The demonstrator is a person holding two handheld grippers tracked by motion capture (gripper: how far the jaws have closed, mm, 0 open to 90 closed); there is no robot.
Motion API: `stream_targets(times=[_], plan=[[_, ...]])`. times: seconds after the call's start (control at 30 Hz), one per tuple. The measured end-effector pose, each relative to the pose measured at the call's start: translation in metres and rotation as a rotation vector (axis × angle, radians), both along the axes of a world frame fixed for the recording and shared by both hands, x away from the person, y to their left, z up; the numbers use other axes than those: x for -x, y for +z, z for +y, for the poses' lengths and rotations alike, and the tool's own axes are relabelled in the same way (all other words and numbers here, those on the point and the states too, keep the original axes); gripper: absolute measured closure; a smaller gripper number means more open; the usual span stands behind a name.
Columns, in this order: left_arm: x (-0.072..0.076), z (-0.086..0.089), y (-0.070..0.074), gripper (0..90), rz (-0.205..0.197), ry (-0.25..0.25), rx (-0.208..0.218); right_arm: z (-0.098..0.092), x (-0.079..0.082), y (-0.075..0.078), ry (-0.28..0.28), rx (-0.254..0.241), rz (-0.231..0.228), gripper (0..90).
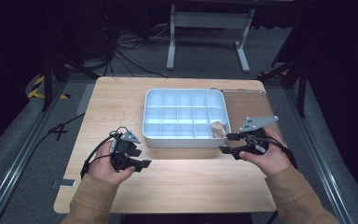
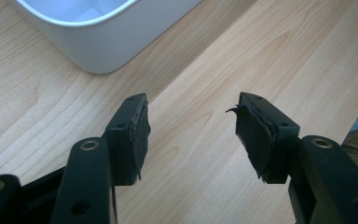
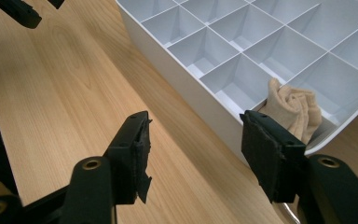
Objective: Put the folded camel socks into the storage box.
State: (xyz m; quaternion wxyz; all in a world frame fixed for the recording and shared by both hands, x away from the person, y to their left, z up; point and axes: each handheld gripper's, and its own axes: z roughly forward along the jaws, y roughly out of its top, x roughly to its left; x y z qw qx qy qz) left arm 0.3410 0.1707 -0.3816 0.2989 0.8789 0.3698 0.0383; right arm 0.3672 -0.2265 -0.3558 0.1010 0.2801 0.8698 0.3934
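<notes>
1. I stand at the wooden bench [image 1: 177, 182], my forearms coming in from the bottom of the high view in tan sleeves.
2. My left hand-held gripper [image 1: 143, 164] sits in the lower left-centre of the high view, low over the bare wood, just short of the near left corner of the white tray [image 1: 182, 140].
3. In the left gripper view my left jaws stand wide apart with nothing between them, only wood grain; the tray's rounded corner [image 2: 98, 46] sits at the upper left of that frame.
4. My right hand-held gripper [image 1: 227, 143] is at the right-centre of the high view, just beside the tray's near right corner, with its grey three-cornered plate [image 1: 257, 122] above it.
5. In the right gripper view my right jaws are also spread and empty, the right-hand jaw in front of the tray's near wall [image 3: 186, 93].
6. The tray is split into many small compartments and lies in the middle of the bench.
7. A crumpled beige cloth [image 3: 294, 110] lies in the tray's near right corner compartment [image 1: 218, 129], apart from both grippers.
</notes>
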Motion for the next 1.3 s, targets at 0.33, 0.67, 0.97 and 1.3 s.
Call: stream_targets(times=[0.33,0.67,0.97,1.3], plan=[[0.004,-0.001,-0.002,44.6,0.008,-0.008,-0.007,0.004,0.018,-0.026,0.015,0.041,0.018,41.6],[0.003,-0.002,-0.005,43.6,0.009,-0.002,-0.013,0.008,0.02,-0.064,-0.006,0.015,0.039,41.4],[-0.001,-0.004,-0.011,42.7,0.027,-0.003,-0.024,0.009,0.021,-0.092,-0.025,0.05,0.06,41.2],[-0.005,-0.007,-0.018,41.1,0.056,-0.016,-0.045,0.014,0.027,-0.114,-0.02,0.092,0.062,40.7]])
